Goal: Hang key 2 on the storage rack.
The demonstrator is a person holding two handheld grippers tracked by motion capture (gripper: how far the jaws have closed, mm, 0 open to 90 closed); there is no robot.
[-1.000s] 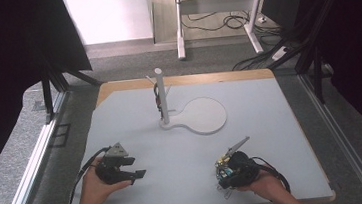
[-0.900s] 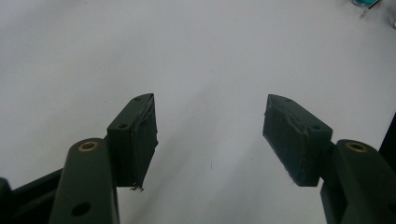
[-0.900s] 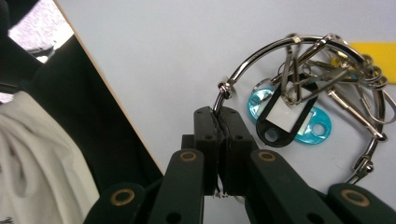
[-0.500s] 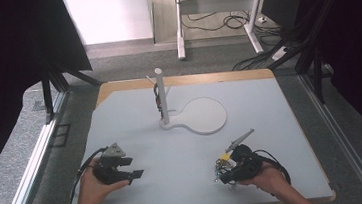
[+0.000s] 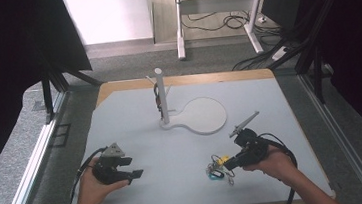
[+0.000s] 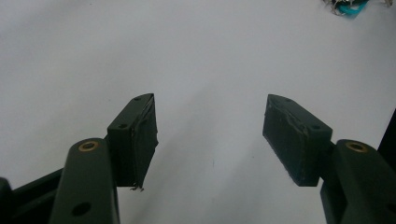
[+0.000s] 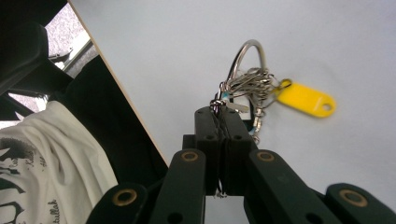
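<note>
Black right gripper [image 7: 223,116] fingers pinch the key bunch [image 7: 252,84].

Floor: grey speckled carpet [image 5: 19,163] | Far wall: white panel [image 5: 108,18] | Furniture: white-legged desk [image 5: 215,8] beyond the table's far edge, cables [image 5: 221,22] beneath | Sides: black curtains [image 5: 8,53] | Left edge: metal rail [image 5: 32,166] | Light: even, diffuse

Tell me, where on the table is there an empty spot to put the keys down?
Lots of room on the table. One bare patch lies between the left gripper and the white stand; another runs along the far right side beyond the stand's round base. It is busiest near the right gripper, which is pinching the key bunch.
</note>
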